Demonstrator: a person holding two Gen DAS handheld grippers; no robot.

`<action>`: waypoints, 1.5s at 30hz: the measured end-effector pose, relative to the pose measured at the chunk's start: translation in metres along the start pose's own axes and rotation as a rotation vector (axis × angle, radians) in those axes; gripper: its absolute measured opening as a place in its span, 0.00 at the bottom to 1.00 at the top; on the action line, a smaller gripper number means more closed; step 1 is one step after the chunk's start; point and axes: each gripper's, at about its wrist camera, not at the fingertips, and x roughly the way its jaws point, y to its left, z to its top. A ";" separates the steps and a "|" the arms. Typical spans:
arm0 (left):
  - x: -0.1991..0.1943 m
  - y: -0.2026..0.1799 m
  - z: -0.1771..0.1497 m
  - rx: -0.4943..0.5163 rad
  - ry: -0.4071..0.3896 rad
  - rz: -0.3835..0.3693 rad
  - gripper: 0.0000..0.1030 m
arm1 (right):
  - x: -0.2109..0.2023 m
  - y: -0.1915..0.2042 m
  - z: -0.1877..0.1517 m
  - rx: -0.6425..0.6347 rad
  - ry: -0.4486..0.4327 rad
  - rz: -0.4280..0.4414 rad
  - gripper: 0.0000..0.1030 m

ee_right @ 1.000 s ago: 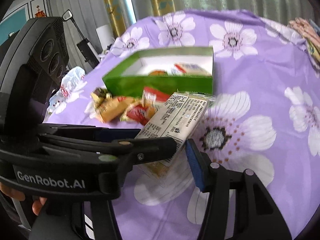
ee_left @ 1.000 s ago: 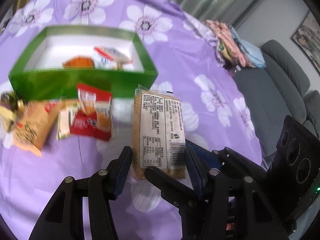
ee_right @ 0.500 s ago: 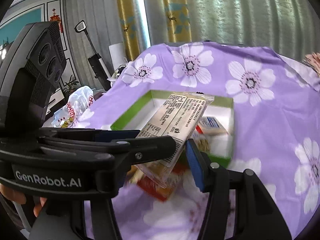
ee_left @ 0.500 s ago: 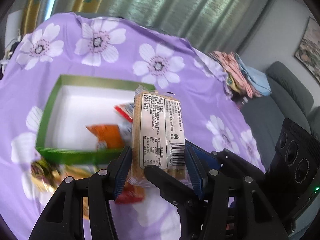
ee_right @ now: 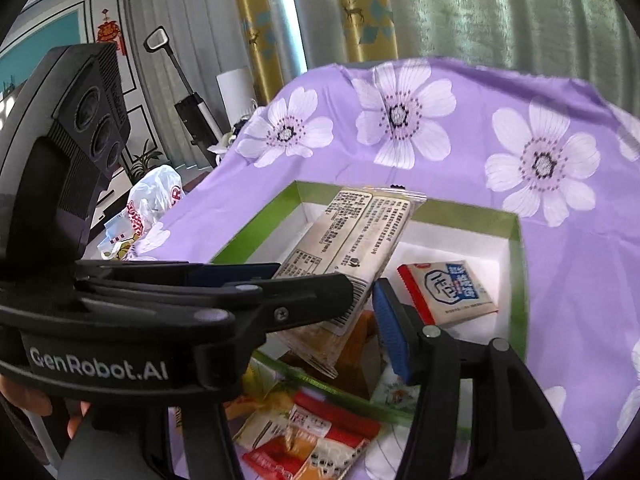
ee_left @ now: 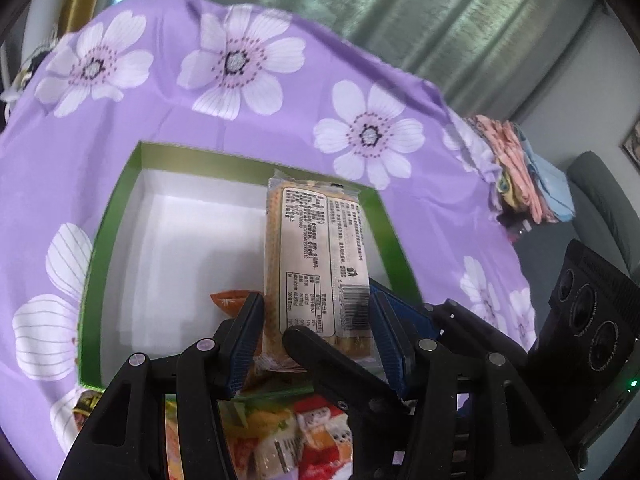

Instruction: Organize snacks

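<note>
two grippers are in my hands. my left gripper (ee_left: 316,320) is clamped on a long cracker pack (ee_left: 316,256), label side up, held above the green box (ee_left: 116,208), its far end reaching toward the box's back wall. my right gripper (ee_right: 320,312) sits just beside the pack's near end; whether its blue pads (ee_right: 390,332) press the pack i cannot tell. inside the white-lined box lie a white and red sachet (ee_right: 448,292) near the right wall and an orange packet (ee_left: 230,300) close to the front wall. in front of the box, loose snack packets (ee_right: 308,432) lie on the purple flowered tablecloth (ee_left: 280,92). folded cloths (ee_left: 520,172) sit at the table's far right edge.
</note>
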 end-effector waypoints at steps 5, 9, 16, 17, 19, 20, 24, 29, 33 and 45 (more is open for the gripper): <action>0.008 0.008 0.000 -0.017 0.002 0.051 0.72 | 0.013 -0.008 -0.001 0.038 0.014 -0.015 0.72; -0.004 0.015 -0.001 -0.031 -0.017 0.076 0.78 | 0.004 -0.017 -0.005 0.071 0.004 -0.032 0.73; -0.034 0.022 -0.011 -0.055 -0.042 0.089 0.80 | -0.028 -0.025 -0.024 0.107 -0.005 -0.057 0.78; -0.039 0.022 -0.014 -0.056 -0.046 0.081 0.80 | -0.034 -0.025 -0.026 0.114 -0.007 -0.057 0.78; -0.046 0.019 -0.020 -0.051 -0.049 0.077 0.80 | -0.043 -0.026 -0.032 0.123 -0.008 -0.056 0.77; -0.049 0.018 -0.022 -0.047 -0.050 0.083 0.80 | -0.050 -0.026 -0.036 0.127 -0.007 -0.053 0.77; -0.058 0.011 -0.035 -0.030 -0.045 0.077 0.80 | -0.064 -0.023 -0.046 0.132 -0.003 -0.048 0.77; -0.062 0.004 -0.052 -0.008 -0.023 0.080 0.80 | -0.075 -0.014 -0.059 0.126 0.009 -0.044 0.77; -0.061 0.001 -0.067 -0.002 0.001 0.064 0.80 | -0.080 -0.008 -0.070 0.129 0.018 -0.031 0.77; -0.041 -0.018 -0.106 0.099 0.070 -0.012 0.80 | -0.071 0.004 -0.105 0.088 0.086 0.021 0.76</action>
